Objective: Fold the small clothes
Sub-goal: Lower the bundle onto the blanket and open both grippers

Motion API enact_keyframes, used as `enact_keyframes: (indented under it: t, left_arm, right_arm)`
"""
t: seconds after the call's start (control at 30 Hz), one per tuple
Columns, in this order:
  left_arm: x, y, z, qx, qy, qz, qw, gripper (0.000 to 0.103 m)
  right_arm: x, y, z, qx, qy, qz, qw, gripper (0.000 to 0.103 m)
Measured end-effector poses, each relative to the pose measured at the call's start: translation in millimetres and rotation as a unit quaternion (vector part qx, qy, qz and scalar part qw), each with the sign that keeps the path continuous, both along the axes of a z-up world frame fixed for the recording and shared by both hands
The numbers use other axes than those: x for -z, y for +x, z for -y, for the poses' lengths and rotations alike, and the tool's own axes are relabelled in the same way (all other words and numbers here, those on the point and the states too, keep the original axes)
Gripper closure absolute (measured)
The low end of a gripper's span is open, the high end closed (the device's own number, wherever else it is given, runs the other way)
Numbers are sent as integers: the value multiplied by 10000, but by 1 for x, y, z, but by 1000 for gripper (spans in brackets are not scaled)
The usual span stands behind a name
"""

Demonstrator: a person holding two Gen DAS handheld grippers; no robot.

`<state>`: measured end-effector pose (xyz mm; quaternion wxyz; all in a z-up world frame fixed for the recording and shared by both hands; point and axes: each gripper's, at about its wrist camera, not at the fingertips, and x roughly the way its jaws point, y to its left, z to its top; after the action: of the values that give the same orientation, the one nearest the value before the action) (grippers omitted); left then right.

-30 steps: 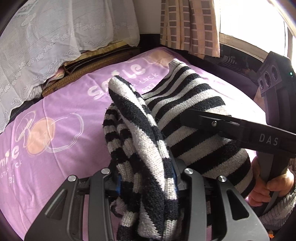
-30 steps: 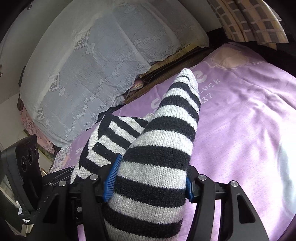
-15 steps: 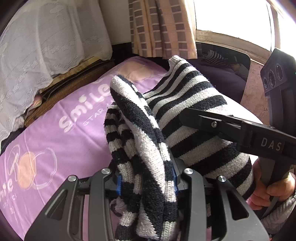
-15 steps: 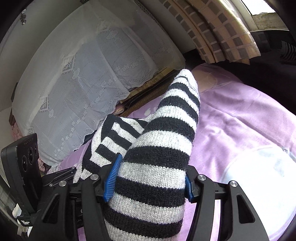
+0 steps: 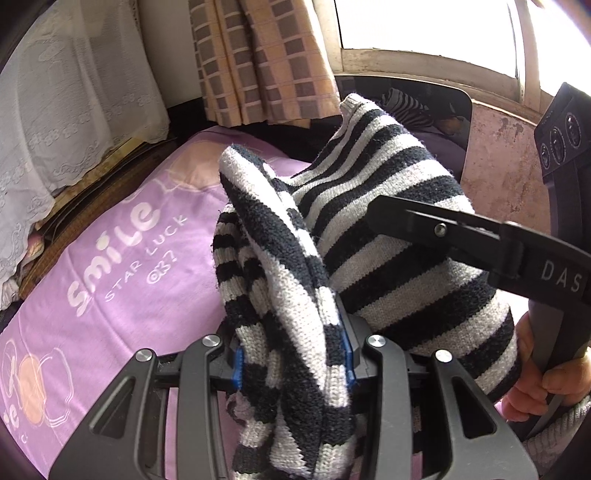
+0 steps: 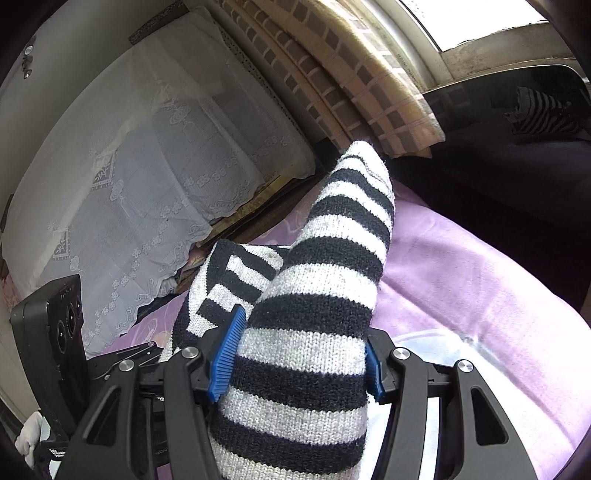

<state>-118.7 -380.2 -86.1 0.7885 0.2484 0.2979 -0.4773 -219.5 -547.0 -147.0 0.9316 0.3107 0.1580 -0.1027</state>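
A black-and-white striped knit sweater (image 5: 388, 236) is held up above the purple bed cover (image 5: 122, 258). My left gripper (image 5: 293, 363) is shut on a bunched fold of it, which drapes over the jaws. My right gripper (image 6: 297, 360) is shut on another thick part of the sweater (image 6: 314, 314), whose end stands up in front of the camera. The right gripper's body also shows in the left wrist view (image 5: 480, 243), close to the right of the left one. The fingertips of both grippers are hidden by the knit.
The purple cover (image 6: 461, 295) reads "smile star luck". A white lace-covered pile (image 6: 147, 166) lies at the bed's far side. A checked curtain (image 5: 258, 59) hangs by the window (image 5: 424, 26). A dark surface (image 6: 517, 155) with a striped garment on it (image 6: 539, 114) stands beyond the bed.
Both grippers have lifted and tilted up with the sweater, so the curtain and window have come into view and the bed has dropped lower. Both grips are unchanged.
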Motion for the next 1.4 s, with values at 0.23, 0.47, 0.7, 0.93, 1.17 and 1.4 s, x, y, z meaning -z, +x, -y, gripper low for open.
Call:
enact_keyframes:
  t: [0.23, 0.47, 0.7, 0.93, 1.17, 1.4]
  left_arm:
    - [38, -4, 31, 23, 273, -86, 9996, 66]
    - [45, -5, 26, -63, 239, -64, 9997, 46]
    - [46, -4, 18, -151, 251, -24, 9996, 31]
    - [41, -3, 4, -244, 223, 11, 9995, 17]
    - [30, -5, -16, -328, 70, 0, 9994, 10]
    - [31, 18, -32, -700, -107, -587, 9958, 5]
  right_arm:
    - [50, -17, 35, 488, 562, -437, 9963, 46]
    - [70, -22, 51, 618, 1032, -594, 9910, 42]
    - [67, -20, 46, 784, 853, -832, 9898, 35]
    - [59, -24, 41, 984, 524, -1174, 9868, 29]
    - [32, -42, 13, 1188, -218, -1475, 9817, 29]
    - [29, -54, -13, 1116, -458, -1761, 9770, 26]
